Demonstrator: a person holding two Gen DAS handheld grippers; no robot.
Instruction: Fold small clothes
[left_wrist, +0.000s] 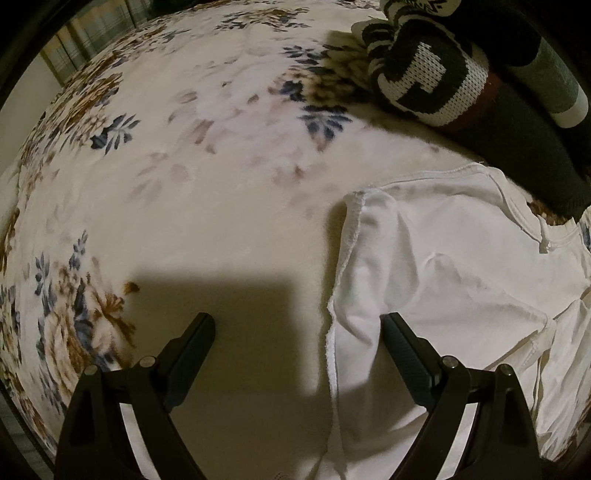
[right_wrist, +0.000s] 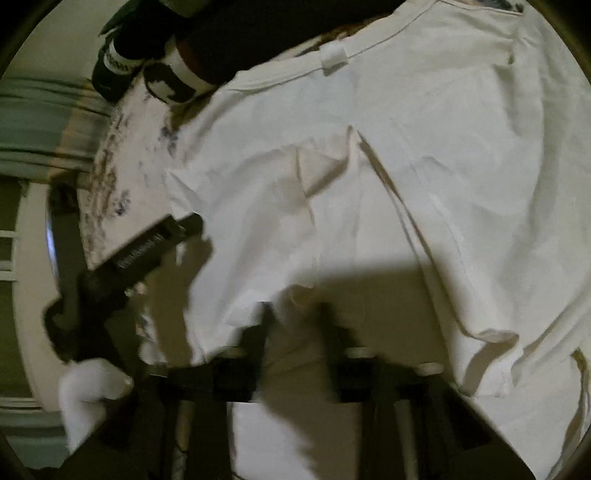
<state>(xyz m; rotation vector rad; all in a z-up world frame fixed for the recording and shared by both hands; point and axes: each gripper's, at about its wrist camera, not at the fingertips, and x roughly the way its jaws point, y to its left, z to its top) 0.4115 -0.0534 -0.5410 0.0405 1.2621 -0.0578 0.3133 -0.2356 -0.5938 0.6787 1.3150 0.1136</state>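
Clearly one white garment lay spread on one floral blanket, one dark knitted pile beyond it; left tongs stood wide open, empty, over its edge, while right tongs were shut on its cloth

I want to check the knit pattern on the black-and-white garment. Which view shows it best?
The left wrist view: the black-and-white knit garment lies sharp at upper right on the floral blanket, its white blocks and stitches clear. The right wrist view is motion-blurred and shows it only as a small, dark patch at the top left.
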